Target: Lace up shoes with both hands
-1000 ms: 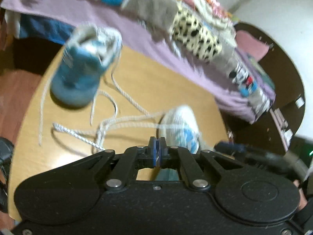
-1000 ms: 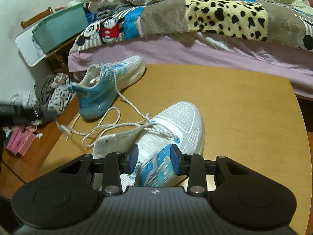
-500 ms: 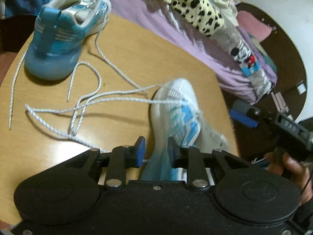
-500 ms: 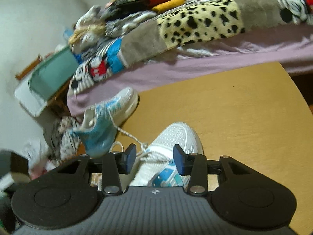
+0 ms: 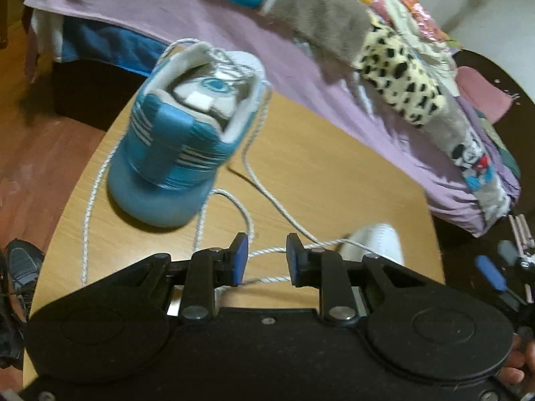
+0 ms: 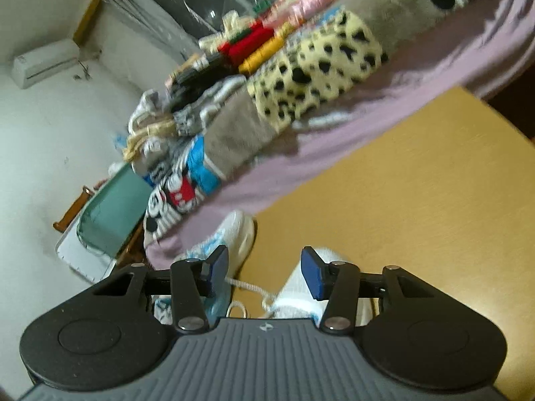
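Note:
A blue-and-white sneaker (image 5: 180,140) stands on the wooden table (image 5: 334,173) with its heel toward me, and its white laces (image 5: 254,180) trail loose across the top. My left gripper (image 5: 266,262) is open just above the table. Two lace strands run across the gap between its blue pads, and neither pad presses on them. The toe of the second, white sneaker (image 5: 374,244) shows past its right finger. In the right wrist view my right gripper (image 6: 265,272) is open and rolled. The white sneaker (image 6: 297,297) and a lace (image 6: 254,289) lie below its gap.
A bed with a purple sheet (image 5: 207,16) and a patchwork blanket (image 6: 317,63) runs along the table's far side. A green tray (image 6: 113,210) leans by the wall. A dark shoe (image 5: 23,267) lies on the floor at the left.
My left gripper went from shut to open and swung toward the blue sneaker. My right gripper widened, rolled and tilted up, so the white sneaker slid low in its view.

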The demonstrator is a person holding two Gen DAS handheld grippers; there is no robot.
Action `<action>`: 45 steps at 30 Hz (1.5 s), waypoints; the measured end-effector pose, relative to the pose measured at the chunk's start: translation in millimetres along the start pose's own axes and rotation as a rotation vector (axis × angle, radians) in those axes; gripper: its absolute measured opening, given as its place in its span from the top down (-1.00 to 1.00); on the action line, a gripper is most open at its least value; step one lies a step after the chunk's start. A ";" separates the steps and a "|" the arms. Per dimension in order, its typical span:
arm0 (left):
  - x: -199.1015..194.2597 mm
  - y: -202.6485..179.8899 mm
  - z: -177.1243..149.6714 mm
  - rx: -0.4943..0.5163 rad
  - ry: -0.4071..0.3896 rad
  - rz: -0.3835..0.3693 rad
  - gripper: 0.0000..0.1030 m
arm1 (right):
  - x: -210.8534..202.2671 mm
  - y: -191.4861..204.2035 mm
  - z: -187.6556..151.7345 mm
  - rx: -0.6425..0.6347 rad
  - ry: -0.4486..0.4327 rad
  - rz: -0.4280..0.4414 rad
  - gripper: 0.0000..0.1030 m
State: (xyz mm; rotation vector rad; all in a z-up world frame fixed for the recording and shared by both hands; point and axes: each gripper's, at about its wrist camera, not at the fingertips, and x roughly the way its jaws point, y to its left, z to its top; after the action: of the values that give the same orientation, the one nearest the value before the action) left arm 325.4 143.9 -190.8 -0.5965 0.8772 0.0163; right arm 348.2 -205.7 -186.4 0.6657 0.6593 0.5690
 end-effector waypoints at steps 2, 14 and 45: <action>8.4 0.1 1.9 0.005 0.011 0.017 0.58 | -1.2 -2.4 1.5 0.010 -0.036 -0.004 0.05; 57.6 -17.9 4.3 0.130 0.052 0.127 0.58 | 10.4 -20.4 8.7 0.072 -0.034 -0.005 0.07; 11.8 -101.9 1.8 0.596 -0.202 -0.364 1.00 | 30.2 -35.6 -9.8 0.349 0.106 0.179 0.02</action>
State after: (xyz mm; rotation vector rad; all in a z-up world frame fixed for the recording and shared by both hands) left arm 360.0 56.8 -149.2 -0.1801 0.5267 -0.4919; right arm 370.5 -205.4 -228.5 1.0343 0.8124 0.6648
